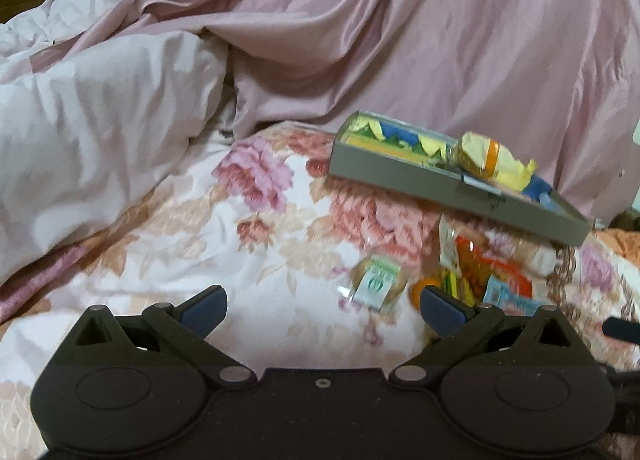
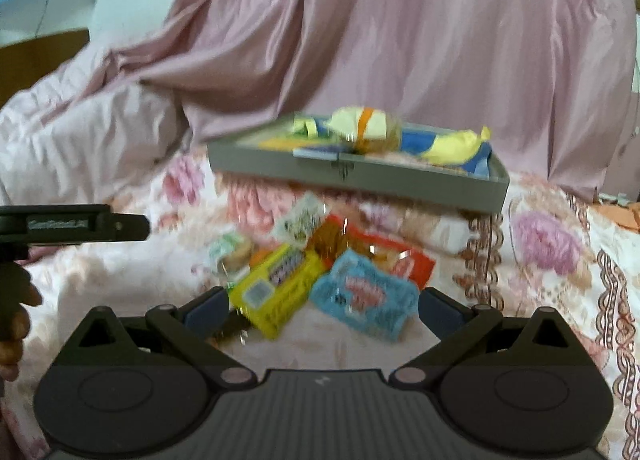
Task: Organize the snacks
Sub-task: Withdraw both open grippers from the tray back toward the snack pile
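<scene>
A shallow grey tray lies on the flowered bedspread, holding yellow and blue snack packs and a wrapped bun near its front rim. Loose snacks lie in a pile in front of it: a yellow pack, a light blue pack, a red-orange pack and a small green-and-white wrapped cake. My right gripper is open just short of the pile, nothing between its fingers. My left gripper is open over bare bedspread, left of the pile.
A crumpled pink quilt rises behind the tray, with a paler pink duvet to the left. The other gripper's black body and a hand show at the right wrist view's left edge. Flowered bedspread spreads left of the snacks.
</scene>
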A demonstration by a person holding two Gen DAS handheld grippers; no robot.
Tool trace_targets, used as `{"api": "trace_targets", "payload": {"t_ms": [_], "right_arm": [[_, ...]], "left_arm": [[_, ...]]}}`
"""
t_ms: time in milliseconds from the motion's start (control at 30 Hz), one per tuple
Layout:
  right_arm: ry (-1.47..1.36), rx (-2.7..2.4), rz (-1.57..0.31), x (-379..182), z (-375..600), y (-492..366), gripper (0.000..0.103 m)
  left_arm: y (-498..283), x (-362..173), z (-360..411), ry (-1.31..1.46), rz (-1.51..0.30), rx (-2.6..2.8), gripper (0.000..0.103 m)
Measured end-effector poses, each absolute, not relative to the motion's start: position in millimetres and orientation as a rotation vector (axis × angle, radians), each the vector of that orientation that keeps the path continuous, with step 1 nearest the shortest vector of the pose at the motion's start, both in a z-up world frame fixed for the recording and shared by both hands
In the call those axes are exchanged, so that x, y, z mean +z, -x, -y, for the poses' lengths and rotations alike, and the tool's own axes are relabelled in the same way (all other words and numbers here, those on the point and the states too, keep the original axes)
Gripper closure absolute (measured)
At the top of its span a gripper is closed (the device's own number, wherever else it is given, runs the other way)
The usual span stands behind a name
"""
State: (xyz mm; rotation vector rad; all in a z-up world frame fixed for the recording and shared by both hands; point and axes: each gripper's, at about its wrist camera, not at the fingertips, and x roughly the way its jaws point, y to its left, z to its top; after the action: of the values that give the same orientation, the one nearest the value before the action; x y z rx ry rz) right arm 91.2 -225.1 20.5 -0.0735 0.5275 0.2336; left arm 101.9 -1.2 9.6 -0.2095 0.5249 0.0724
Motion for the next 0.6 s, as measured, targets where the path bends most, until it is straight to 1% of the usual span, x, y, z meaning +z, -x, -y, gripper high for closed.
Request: {"api": "trace_targets", "payload": {"t_ms": [367,600], "right_arm": [[0.084,0.197,-0.697,0,224,-114,0.0],[0.043,0.23,-0.769,-6,223,-123,0.0]], "left_arm": [[-101,-13,9,0.131,-0.606,-0.011,0.001],[-103,-21,15,0.08,-0.65,-0.035,0.001]]}}
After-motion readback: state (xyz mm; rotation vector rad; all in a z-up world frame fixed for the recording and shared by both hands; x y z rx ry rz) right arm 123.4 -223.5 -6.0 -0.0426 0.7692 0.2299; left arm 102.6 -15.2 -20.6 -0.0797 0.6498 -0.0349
